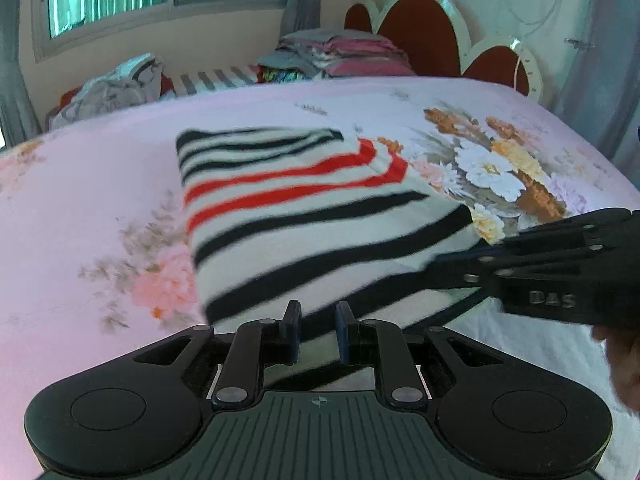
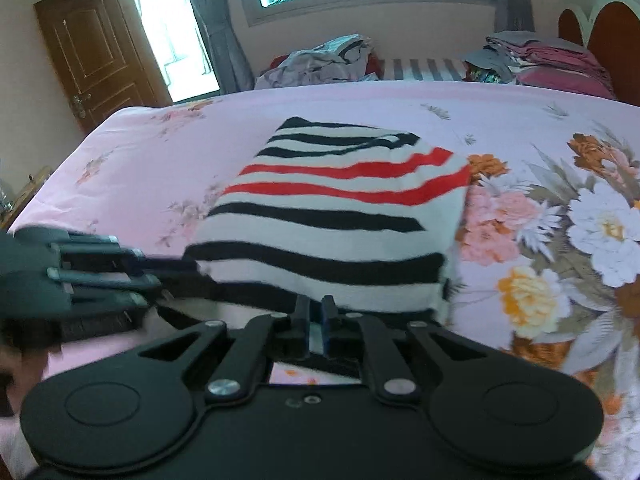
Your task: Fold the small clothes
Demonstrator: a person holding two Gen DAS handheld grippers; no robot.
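We hold the striped shirt point(image 1: 304, 216) by its near edge, just ahead of both tools: left tool point(image 1: 318, 322) and right tool point(image 2: 315, 314) are nearly closed on the cloth, lifted over the bed point(image 1: 80, 184).

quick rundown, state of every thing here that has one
black, white and red striped knit garment: partly folded on the bed, near edge lifted
left gripper: shut on the garment's near edge
right gripper: shut on the same near edge
pink floral bedsheet: spread flat
brown wooden door: swung open
stack of pink and grey clothes: folded
grey and white clothes heap: crumpled, unfolded
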